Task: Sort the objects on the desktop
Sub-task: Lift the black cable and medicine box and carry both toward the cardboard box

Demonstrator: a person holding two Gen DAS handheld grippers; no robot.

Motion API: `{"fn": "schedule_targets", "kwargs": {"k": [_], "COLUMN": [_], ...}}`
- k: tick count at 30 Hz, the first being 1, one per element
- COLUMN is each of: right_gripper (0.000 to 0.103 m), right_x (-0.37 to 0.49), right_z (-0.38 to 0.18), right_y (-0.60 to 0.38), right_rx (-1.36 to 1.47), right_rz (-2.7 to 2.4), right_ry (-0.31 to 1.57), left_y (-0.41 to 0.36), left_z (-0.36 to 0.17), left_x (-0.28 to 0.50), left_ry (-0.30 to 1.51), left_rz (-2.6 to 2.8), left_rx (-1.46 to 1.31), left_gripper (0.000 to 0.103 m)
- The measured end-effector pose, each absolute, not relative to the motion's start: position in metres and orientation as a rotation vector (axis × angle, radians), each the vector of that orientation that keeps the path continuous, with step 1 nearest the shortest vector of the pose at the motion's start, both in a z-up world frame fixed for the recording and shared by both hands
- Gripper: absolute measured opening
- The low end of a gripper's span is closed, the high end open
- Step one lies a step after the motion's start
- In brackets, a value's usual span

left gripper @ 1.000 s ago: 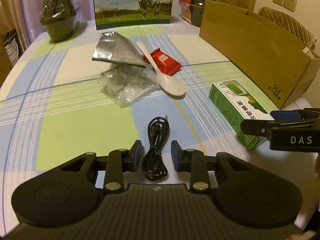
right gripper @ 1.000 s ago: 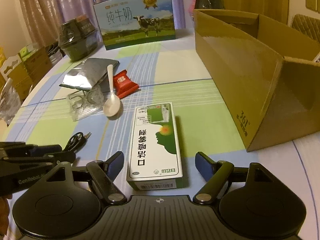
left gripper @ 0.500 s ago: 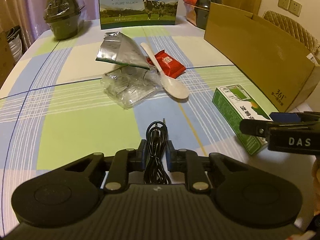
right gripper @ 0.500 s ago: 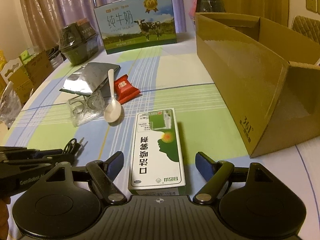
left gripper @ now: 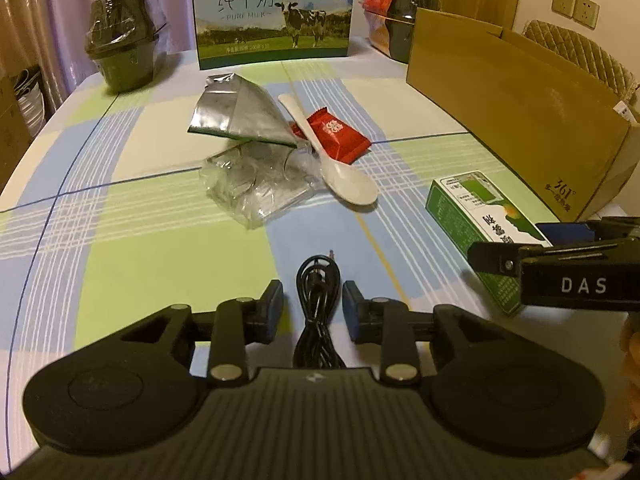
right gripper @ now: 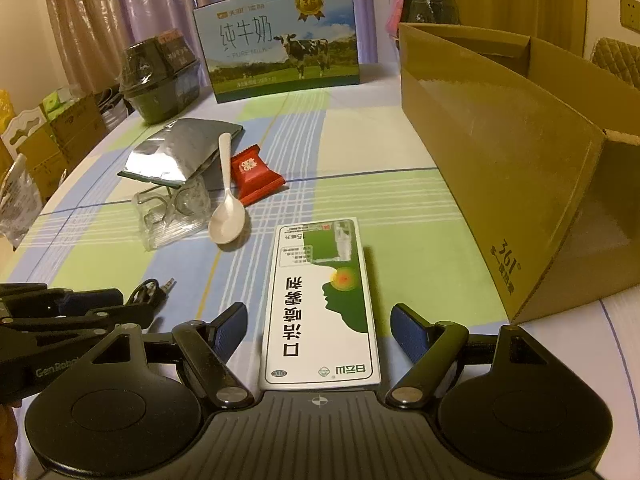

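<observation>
I count one black cable (left gripper: 316,312) on the table; one green and white box (right gripper: 320,304); one white spoon (left gripper: 340,168); one red candy wrapper (left gripper: 336,138); one silver bag (left gripper: 236,116); one clear plastic pack (left gripper: 256,188); I see one big brown cardboard box (right gripper: 500,168) and one blue milk box with a cow on it (left gripper: 272,12); I count two dark wrapped tubs, one at the far left (left gripper: 124,52) and one behind the brown box (left gripper: 400,20); and I see two grippers, my left one (left gripper: 312,306) and my right one (right gripper: 318,328).
</observation>
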State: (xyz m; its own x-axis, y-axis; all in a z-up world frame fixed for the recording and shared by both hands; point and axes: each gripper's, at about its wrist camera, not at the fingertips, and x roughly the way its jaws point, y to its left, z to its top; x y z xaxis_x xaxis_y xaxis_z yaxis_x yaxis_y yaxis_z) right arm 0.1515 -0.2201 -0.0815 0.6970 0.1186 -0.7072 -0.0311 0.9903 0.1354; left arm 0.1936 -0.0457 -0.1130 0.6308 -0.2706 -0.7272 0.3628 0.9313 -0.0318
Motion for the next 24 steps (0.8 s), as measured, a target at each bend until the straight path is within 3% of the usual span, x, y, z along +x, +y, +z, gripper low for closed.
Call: {"fn": "schedule_targets", "kwargs": {"k": [7, 10, 24], "right_gripper": [0.076, 0.076, 0.076], "right_x": [0.152, 0.153, 0.161], "right_z": [-0.082, -0.082, -0.087], "right_y": [-0.221, -0.220, -0.213], "right_rx": [0.121, 0.119, 0.076], "right_rz": [0.079, 0.082, 0.097], "right_ry": [0.796, 0.792, 0.795], "left_y": [-0.050, -0.048, -0.043], "left_z": [-0.118, -0.116, -0.106], "left_x": [0.200, 0.200, 0.193], "left_ry": [0.814, 0.831, 0.817], "left_rz": [-0.379, -0.374, -0.388], "left_rx": [0.139, 0.119, 0.071], "left_gripper": [0.026, 0.018, 0.018]}}
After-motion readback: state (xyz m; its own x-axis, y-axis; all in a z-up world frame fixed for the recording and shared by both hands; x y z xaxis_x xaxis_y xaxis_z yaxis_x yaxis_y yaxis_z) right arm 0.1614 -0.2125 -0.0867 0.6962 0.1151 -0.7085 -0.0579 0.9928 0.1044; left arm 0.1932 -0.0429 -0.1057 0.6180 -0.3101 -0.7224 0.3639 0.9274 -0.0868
